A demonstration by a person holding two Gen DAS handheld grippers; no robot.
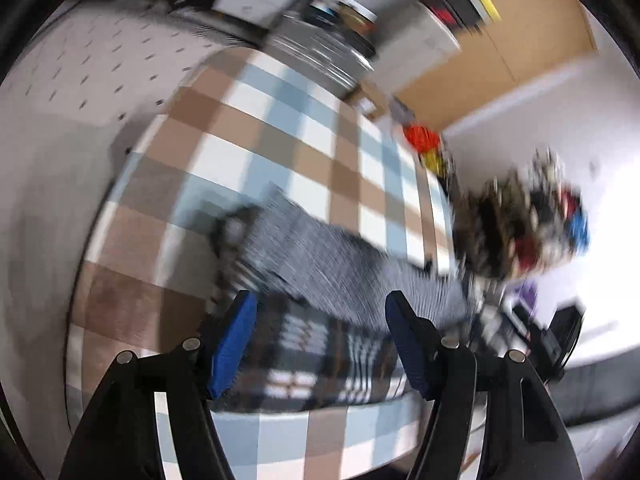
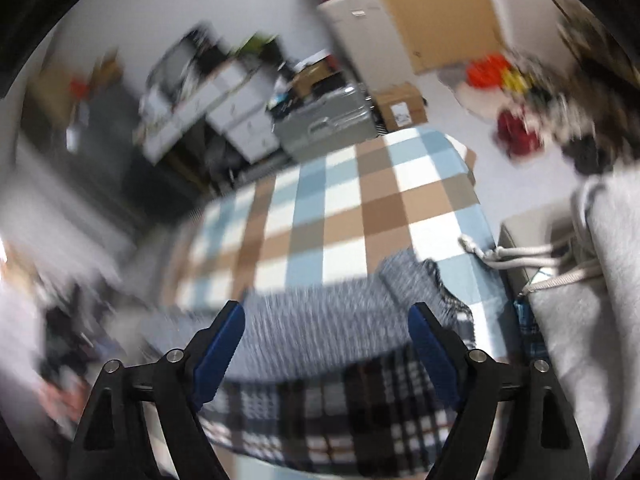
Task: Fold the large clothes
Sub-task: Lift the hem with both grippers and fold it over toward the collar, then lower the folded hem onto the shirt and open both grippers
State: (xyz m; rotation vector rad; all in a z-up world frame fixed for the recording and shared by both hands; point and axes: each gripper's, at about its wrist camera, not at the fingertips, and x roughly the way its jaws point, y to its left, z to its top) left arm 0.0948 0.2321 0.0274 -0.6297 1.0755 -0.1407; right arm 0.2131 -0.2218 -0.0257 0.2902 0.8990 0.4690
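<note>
A dark plaid garment (image 1: 316,356) with a grey striped layer (image 1: 340,264) folded over it lies on the checked cloth of the table (image 1: 280,148). My left gripper (image 1: 320,312) hangs open just above it, blue pads apart with nothing between them. In the right wrist view the same garment (image 2: 320,412) with its grey striped layer (image 2: 320,328) lies under my right gripper (image 2: 326,320), which stands open wide and clear of the fabric. Both views are blurred by motion.
A person in a grey hoodie with drawstrings (image 2: 592,280) stands at the right of the table. Behind the table are a silver suitcase (image 2: 324,128), cardboard boxes (image 2: 400,108), white drawers (image 2: 240,112) and a heap of colourful items (image 1: 524,228).
</note>
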